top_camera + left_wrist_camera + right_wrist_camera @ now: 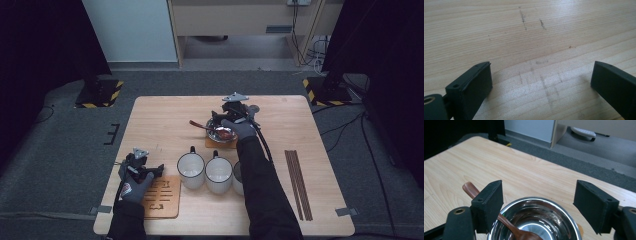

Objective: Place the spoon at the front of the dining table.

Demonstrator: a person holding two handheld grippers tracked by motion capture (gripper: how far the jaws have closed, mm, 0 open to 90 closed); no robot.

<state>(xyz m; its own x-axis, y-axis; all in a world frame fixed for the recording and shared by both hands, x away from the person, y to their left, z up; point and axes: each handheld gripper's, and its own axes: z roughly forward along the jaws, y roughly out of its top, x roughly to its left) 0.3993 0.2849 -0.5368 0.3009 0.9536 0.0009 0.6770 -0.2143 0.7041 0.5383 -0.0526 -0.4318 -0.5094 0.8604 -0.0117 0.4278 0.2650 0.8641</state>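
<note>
My right tool [537, 206] hangs over the steel bowl [536, 220], which sits on a coaster toward the far middle of the tabletop [165, 117]; its jaws stand apart on either side of the rim, grasping nothing. A brown wooden spoon [511, 230] lies in the bowl with its handle sticking out over the left rim. My left tool [541, 82] rests released at the near left, over bare wood just left of the slotted wooden trivet [162, 197].

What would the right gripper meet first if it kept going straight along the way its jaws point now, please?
Probably the steel bowl: the right gripper holds its open jaws either side of the rim, with the wooden spoon resting inside. How near it is stays unclear.
</note>
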